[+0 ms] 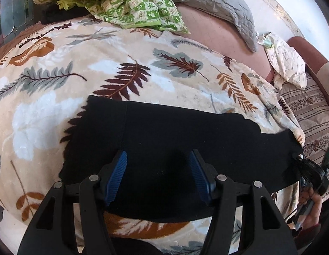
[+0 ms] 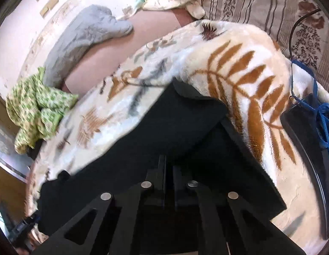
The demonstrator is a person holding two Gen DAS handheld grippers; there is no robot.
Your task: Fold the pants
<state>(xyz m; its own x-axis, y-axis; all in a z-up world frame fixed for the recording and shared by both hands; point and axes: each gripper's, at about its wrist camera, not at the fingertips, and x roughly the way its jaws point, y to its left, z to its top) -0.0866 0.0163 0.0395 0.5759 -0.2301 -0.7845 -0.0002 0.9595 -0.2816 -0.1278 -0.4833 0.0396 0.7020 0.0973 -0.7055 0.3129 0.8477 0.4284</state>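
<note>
Lying flat on the leaf-patterned blanket (image 1: pixel 113 68), the black pants (image 1: pixel 164 131) are seen as a compact, roughly rectangular bundle, so at least one fold is judged to have been made already. In the right wrist view a layered edge is shown ahead of the fingers, which suggests stacked layers; a further fold or a final smoothing may be left. The left gripper (image 1: pixel 158 170) is held just above the pants with its blue pads apart and nothing clamped between them. The right gripper (image 2: pixel 169 170) is closed, its fingers together over the dark cloth; whether fabric is pinched cannot be told. No brand, label or legible writing is seen.
</note>
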